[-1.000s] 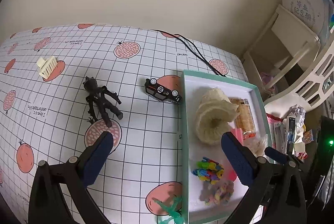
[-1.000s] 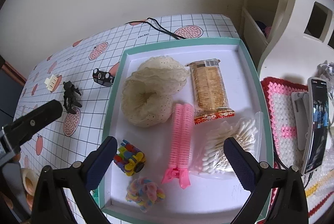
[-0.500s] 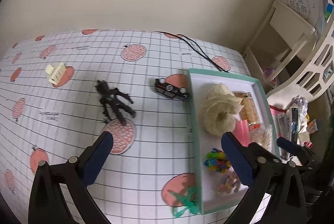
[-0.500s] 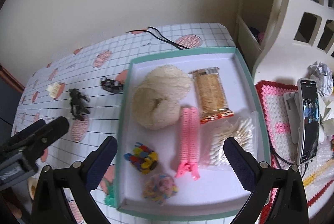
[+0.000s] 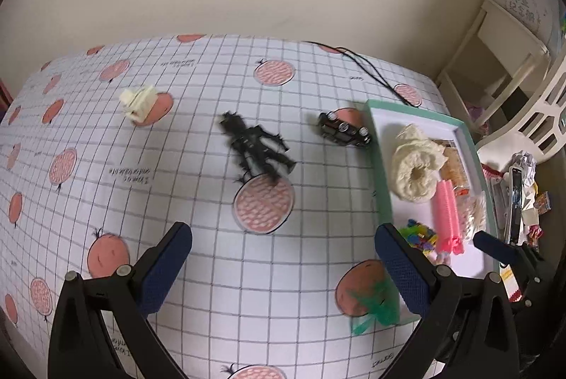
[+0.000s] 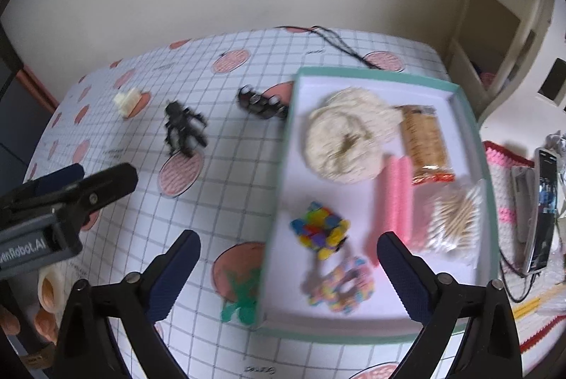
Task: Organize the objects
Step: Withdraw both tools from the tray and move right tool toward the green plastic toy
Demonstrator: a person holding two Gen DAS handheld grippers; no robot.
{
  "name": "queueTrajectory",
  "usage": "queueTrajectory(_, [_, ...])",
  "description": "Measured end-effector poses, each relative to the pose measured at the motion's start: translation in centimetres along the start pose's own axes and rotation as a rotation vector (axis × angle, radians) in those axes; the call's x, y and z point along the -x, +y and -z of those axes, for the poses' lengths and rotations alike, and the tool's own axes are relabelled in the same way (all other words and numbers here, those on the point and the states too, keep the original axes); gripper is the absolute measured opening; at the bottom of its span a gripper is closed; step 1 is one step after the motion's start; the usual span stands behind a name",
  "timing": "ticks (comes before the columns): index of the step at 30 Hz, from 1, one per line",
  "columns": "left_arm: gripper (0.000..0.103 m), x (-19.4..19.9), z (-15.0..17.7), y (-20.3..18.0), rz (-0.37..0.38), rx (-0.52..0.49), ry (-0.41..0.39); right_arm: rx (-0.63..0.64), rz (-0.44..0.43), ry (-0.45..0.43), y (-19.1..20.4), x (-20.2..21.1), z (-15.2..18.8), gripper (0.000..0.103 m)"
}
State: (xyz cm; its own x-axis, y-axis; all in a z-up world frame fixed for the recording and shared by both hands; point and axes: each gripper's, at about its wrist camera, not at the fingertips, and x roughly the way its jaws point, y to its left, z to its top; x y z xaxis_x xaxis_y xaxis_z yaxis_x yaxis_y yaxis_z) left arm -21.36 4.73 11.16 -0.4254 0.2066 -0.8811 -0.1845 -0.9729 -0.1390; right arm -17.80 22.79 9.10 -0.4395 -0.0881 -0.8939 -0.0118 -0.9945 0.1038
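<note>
On the checked tablecloth lie a black action figure (image 5: 256, 149) (image 6: 184, 128), a black toy car (image 5: 344, 129) (image 6: 260, 103), a cream hair claw (image 5: 138, 100) (image 6: 126, 100) and a green plastic figure (image 5: 376, 304) (image 6: 242, 296) beside the tray. The mint-rimmed white tray (image 5: 383, 202) (image 6: 279, 202) holds a cream scrunchie (image 6: 345, 138), pink curler (image 6: 398, 198), biscuit pack (image 6: 424, 142), cotton swabs (image 6: 454, 220), a colourful toy (image 6: 320, 230) and pastel hair ties (image 6: 339, 283). My left gripper (image 5: 283, 267) hangs open over the cloth, short of the black figure. My right gripper (image 6: 288, 273) is open above the tray's near-left part.
A black cable (image 5: 368, 68) runs across the far table corner. A white shelf unit (image 5: 495, 53) stands to the right. A phone (image 6: 543, 209) rests on a pink crocheted mat (image 6: 509, 202) right of the tray. A hand (image 6: 46, 304) holds the left gripper's handle.
Both grippers have pulled back and swung left, so more of the tablecloth shows. The figure and car now sit nearer the left view's centre. No object has moved; both grippers stay open.
</note>
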Motion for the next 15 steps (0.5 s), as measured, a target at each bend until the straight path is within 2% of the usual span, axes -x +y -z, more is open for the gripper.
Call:
queueTrajectory(6, [0.103,0.5,1.1,1.9,-0.005,0.024,0.028,0.025,-0.021,0.03,1.8,-0.2,1.2,0.087])
queueTrajectory(15, [0.103,1.8,1.4,3.9,0.018,0.041,0.017,0.112,-0.055,0.094,4.8,-0.9,3.0,0.072])
